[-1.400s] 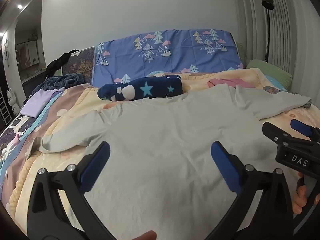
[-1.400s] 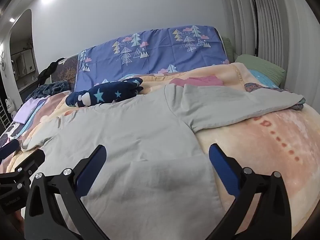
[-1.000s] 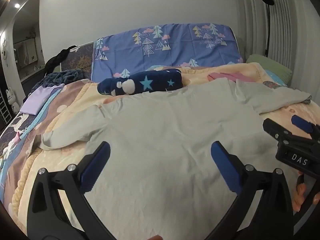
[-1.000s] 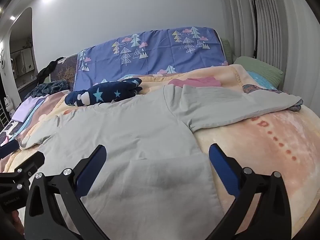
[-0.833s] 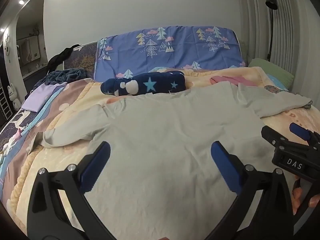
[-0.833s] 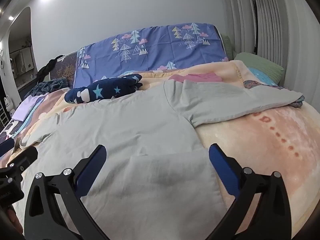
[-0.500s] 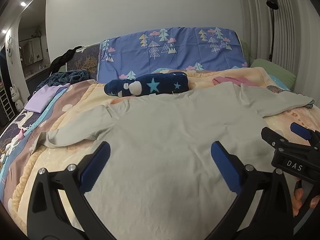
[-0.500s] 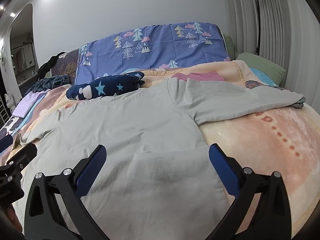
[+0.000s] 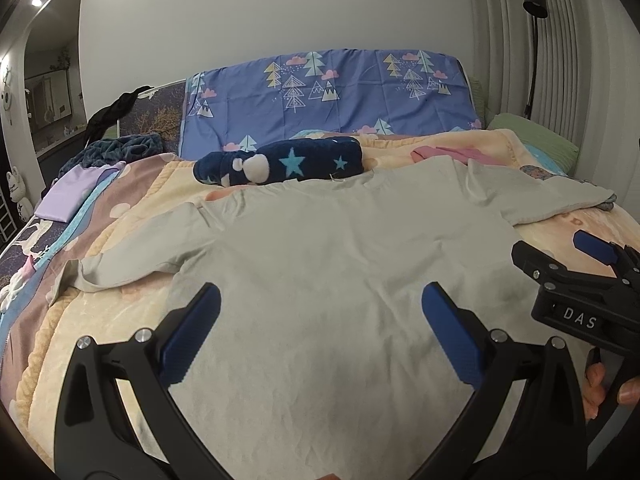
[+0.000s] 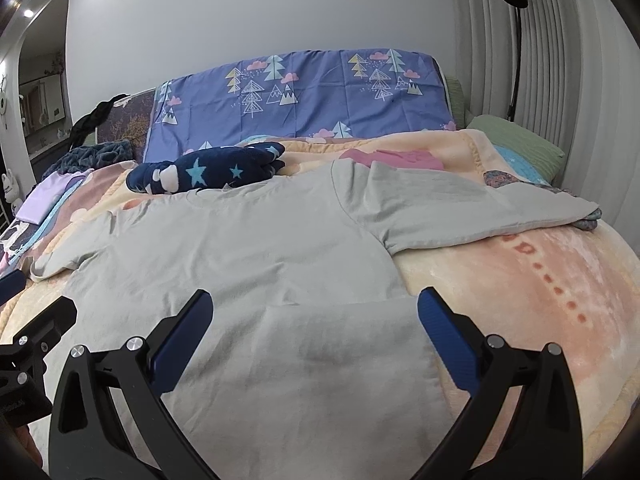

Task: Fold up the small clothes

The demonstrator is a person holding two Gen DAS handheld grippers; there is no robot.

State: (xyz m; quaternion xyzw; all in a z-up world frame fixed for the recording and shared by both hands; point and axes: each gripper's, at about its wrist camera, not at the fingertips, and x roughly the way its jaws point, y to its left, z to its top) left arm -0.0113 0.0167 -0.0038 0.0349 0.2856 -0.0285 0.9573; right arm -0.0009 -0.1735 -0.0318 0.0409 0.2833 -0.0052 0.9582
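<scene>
left wrist view: pale grey shirt (image 9: 332,264) spread flat on the bed, both grippers hovering near its hem, jaws wide apart and holding nothing.
only the left wrist view shows the left sleeve's cuff (image 9: 66,280) near the blanket's (image 9: 120,312) left edge, plus the right gripper (image 9: 576,256) at right with a hand (image 9: 600,384) under it. right wrist view alone shows the hem's right corner (image 10: 424,360) folded over, bare peach blanket (image 10: 540,300) beyond it, and the right sleeve's end (image 10: 576,208) far right. left gripper (image 9: 320,312) and right gripper (image 10: 314,314) sit over cloth; a star-print bundle (image 9: 280,164) lies just past the collar.
</scene>
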